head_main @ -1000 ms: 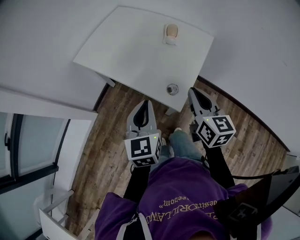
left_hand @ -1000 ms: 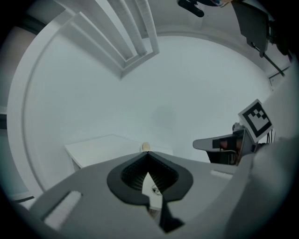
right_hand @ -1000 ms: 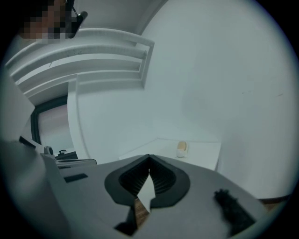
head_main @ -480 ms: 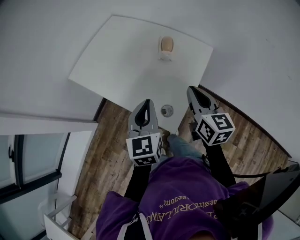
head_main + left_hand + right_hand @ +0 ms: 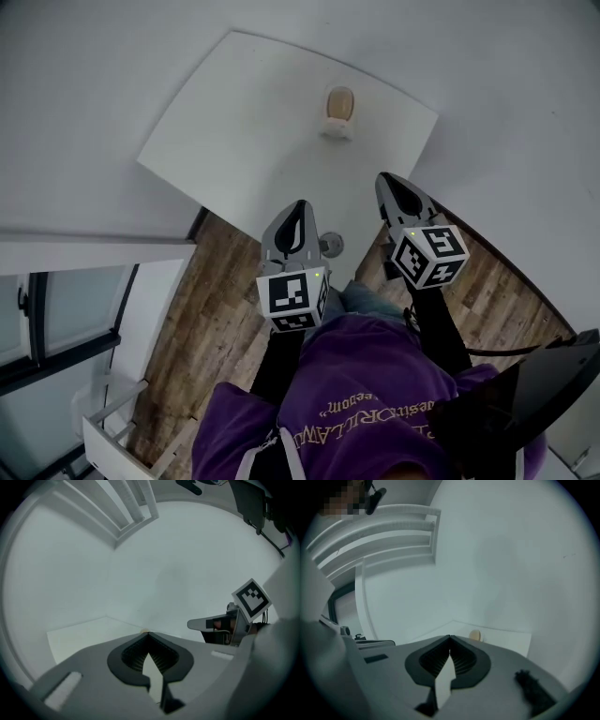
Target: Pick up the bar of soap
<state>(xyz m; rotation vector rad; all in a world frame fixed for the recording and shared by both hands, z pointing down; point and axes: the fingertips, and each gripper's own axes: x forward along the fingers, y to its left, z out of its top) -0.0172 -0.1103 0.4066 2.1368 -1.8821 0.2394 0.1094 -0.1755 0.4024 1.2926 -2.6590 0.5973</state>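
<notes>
A tan oval bar of soap point(image 5: 340, 105) lies in a small white dish point(image 5: 336, 127) near the far edge of a white table point(image 5: 234, 122). In the right gripper view the soap point(image 5: 475, 635) shows just beyond the jaw tips, on the table point(image 5: 506, 639). My left gripper point(image 5: 298, 208) hangs over the table's near edge, shut and holding nothing. My right gripper point(image 5: 386, 183) is beside the table's near right corner, shut and holding nothing as well. Both are well short of the soap. In the left gripper view a sliver of the soap point(image 5: 145, 631) peeks over my left gripper point(image 5: 149, 635).
The table stands in a corner of white walls point(image 5: 506, 84). A round foot of the table point(image 5: 331, 246) shows on the wood floor point(image 5: 211, 309). A white window frame point(image 5: 56, 309) is at the left. The person's purple shirt point(image 5: 356, 394) fills the bottom.
The table and soap have drawn closer to the grippers. Both grippers now reach up to the table's near edge. Both stay shut.
</notes>
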